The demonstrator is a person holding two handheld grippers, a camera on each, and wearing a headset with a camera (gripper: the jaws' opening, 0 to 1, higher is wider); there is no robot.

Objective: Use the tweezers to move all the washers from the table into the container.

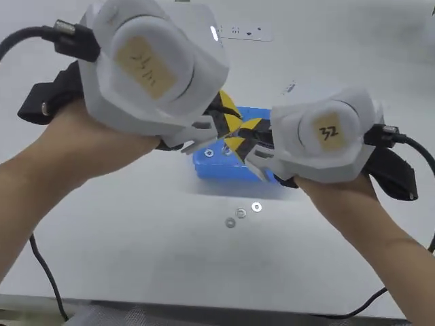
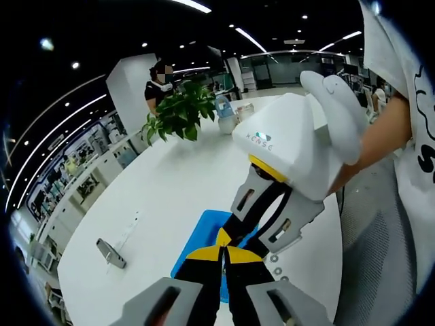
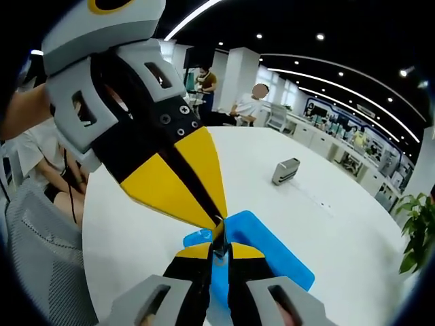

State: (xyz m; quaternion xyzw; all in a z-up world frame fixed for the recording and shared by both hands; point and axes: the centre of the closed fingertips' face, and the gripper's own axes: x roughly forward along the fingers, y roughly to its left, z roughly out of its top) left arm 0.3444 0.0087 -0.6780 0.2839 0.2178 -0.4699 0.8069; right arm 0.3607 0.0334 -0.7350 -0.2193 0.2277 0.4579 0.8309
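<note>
A blue container [image 1: 217, 171] was seen on the white desk [image 1: 136, 231], partly covered by the two tools held over it; two washers [image 1: 208, 153] were made out inside it toward its left end, while much of the rest of its interior was hidden behind the jaws; three more washers [image 1: 241, 213] lay in a short row on the desk just in front of the container, apart from it. The left tool [image 2: 224, 252] was drawn narrow, its yellow tips brought together above the container; the right tool [image 3: 219, 252] was likewise narrowed to a slit, its tips set just beside those of the left tool; whether anything thin was pinched between either pair could not be told, the spot being small and dark. A tan label on the right tool was marked with what was read as "32"; the handwriting on the left tool's label could not be deciphered; small lettering on the right tool's white body, in the left gripper view, appeared to read "XENSE". A small grey block [image 3: 285, 170] was seen farther back on the desk, its nature unclear.
</note>
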